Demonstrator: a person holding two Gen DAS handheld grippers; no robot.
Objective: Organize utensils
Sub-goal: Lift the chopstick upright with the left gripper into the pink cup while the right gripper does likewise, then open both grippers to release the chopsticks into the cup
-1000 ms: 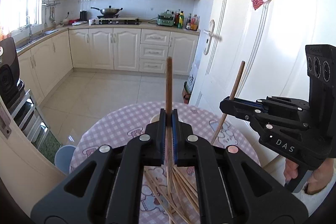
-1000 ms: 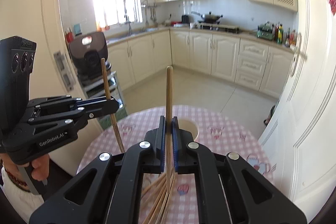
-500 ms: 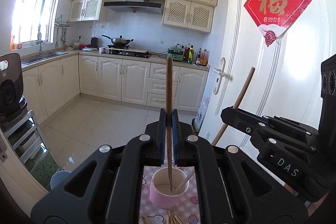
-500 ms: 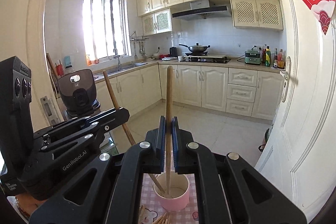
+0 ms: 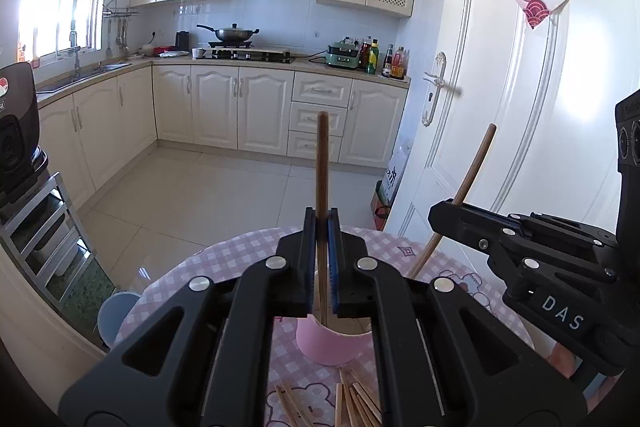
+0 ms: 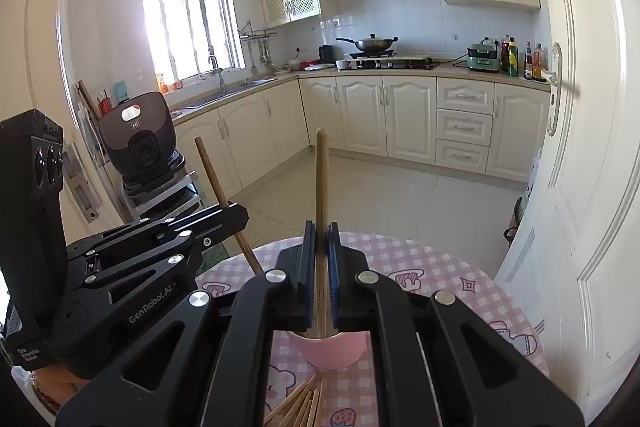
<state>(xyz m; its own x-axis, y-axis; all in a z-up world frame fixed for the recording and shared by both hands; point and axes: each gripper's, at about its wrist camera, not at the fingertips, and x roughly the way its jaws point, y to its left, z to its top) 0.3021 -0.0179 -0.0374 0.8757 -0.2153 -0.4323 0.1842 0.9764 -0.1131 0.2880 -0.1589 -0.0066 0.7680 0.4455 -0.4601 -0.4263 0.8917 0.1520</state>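
Left gripper (image 5: pixel 321 259) is clamped on one chopstick (image 5: pixel 322 163), upright, its tip in the pink cup (image 5: pixel 332 347) mid-table (image 5: pixel 224 255). Right gripper (image 6: pixel 319 263) pinches a second (image 6: pixel 321 183), same spot. Neither is released. A loose pile (image 6: pixel 304 405) is left at the table's near edge. Sticks are thin, plain wood.

Cup (image 5: pixel 334 345) on tabletop (image 5: pixel 224 259) ahead of my tools; loose chopsticks (image 6: pixel 304 405) lie before it, nearer me; stool (image 5: pixel 114 311) left of tabletop.
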